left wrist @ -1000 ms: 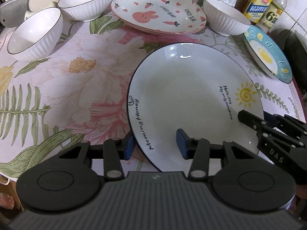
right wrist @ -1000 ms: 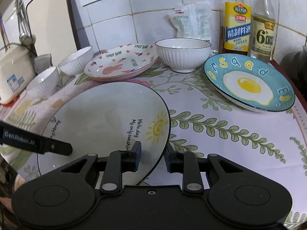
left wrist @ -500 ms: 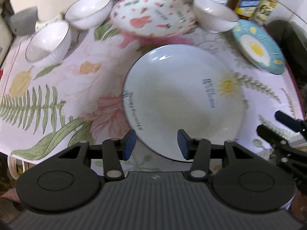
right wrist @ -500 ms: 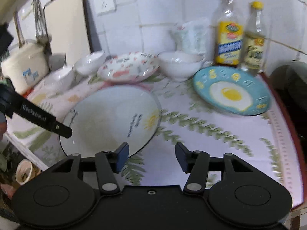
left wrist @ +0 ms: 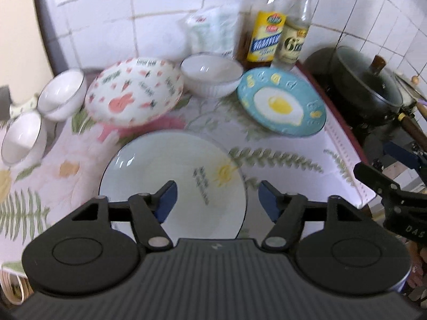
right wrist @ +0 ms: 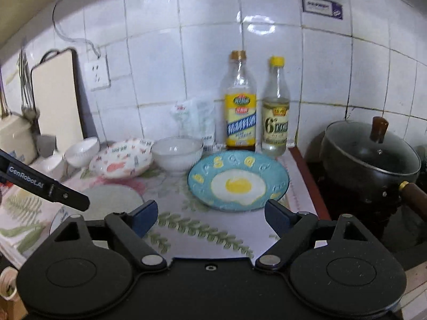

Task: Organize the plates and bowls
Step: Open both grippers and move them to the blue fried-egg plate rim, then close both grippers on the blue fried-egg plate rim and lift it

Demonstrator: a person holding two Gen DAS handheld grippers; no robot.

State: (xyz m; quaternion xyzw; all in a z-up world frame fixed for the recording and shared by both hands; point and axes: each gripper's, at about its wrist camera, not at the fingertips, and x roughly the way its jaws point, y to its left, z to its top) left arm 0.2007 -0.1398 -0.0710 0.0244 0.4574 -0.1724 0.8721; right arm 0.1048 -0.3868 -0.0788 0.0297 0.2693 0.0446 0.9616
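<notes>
White tiled wall point(right wrist: 160, 61) behind, glare patches high on it. Socket point(right wrist: 96, 76) at left, beside a cutting board point(right wrist: 57, 98) leaning upright. Floral tablecloth point(left wrist: 277, 144) over the desk. Two condiment bottles point(right wrist: 241, 101) against the tiles. Lidded black pot point(right wrist: 369, 157) at right.

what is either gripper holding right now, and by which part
Nothing. The left gripper and right gripper are both open and empty, and the sun plate lies free on the tablecloth.

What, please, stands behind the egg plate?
Two bottles stand behind the egg plate against the tiled wall; its rim covers their bases.
</notes>
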